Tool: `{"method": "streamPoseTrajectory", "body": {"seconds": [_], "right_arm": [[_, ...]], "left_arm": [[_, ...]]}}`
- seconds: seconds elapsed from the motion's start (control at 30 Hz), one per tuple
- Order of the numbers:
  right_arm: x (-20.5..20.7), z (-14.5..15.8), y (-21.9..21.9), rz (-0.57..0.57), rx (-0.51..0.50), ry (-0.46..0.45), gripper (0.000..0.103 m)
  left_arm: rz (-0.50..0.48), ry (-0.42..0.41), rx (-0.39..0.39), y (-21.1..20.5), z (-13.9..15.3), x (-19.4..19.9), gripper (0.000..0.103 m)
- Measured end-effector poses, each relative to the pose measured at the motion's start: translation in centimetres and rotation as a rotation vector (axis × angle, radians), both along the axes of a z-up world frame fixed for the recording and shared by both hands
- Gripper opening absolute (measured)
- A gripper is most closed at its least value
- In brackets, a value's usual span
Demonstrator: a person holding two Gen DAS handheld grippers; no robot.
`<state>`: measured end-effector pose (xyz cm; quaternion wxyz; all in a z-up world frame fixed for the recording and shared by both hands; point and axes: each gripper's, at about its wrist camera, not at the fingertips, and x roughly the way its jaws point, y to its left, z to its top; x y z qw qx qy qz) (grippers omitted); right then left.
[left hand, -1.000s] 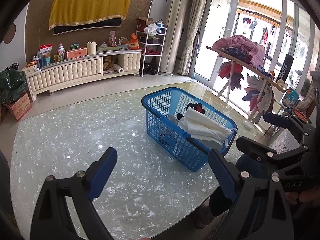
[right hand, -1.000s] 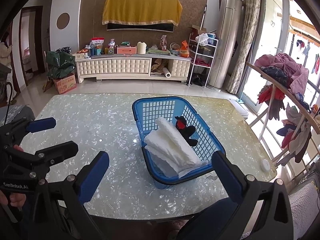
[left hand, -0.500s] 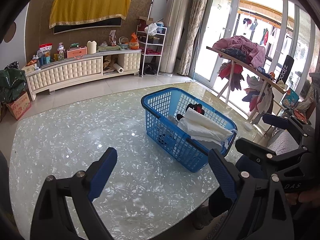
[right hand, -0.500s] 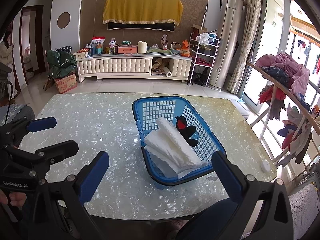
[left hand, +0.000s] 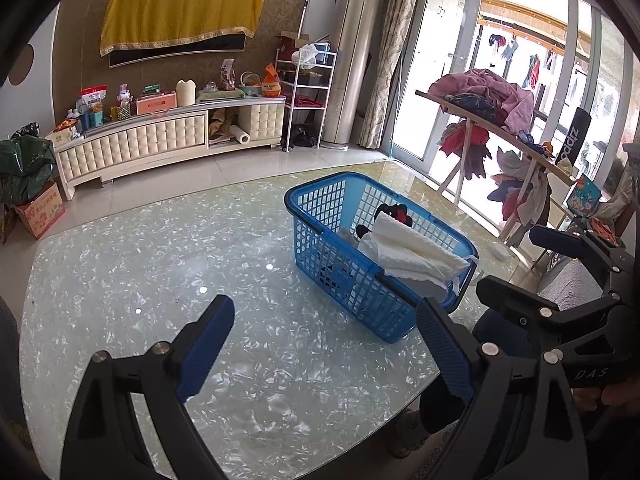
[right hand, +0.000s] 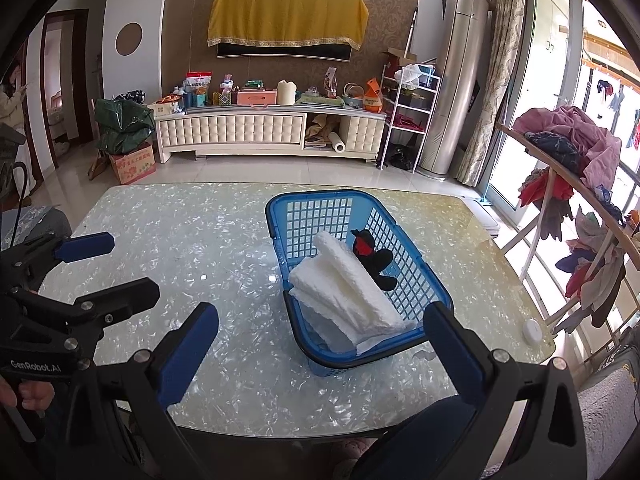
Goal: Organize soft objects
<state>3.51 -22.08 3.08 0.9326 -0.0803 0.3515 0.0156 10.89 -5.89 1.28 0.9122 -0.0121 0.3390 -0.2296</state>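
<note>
A blue plastic basket (right hand: 320,208) stands on the pearly glass table (right hand: 200,248). Inside lie a folded white towel (right hand: 348,288) and a black and red soft toy (right hand: 372,254). The basket (left hand: 332,256), towel (left hand: 416,254) and toy (left hand: 394,212) also show in the left wrist view. My left gripper (left hand: 324,340) is open and empty, held above the table near its front edge, left of the basket. My right gripper (right hand: 320,344) is open and empty, just in front of the basket. Each gripper shows at the edge of the other's view.
A small white round object (right hand: 532,330) lies near the table's right edge. A drying rack (right hand: 568,160) loaded with clothes stands to the right. A TV cabinet (right hand: 264,132) lines the far wall, with a cardboard box (right hand: 132,164) on the floor.
</note>
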Motion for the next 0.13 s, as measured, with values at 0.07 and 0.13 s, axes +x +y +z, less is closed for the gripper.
{"method": "streamPoseTrajectory", "body": {"seconds": [0.07,0.13], "right_arm": [[0.03,0.02,-0.05,0.000,-0.001,0.000,0.102],[0.04,-0.02,-0.02,0.000,0.001,0.002,0.103]], "left_arm": [[0.000,-0.001,0.000,0.00,-0.02,-0.02,0.091],[0.001,-0.002,0.002,-0.07,-0.02,-0.01,0.091]]}}
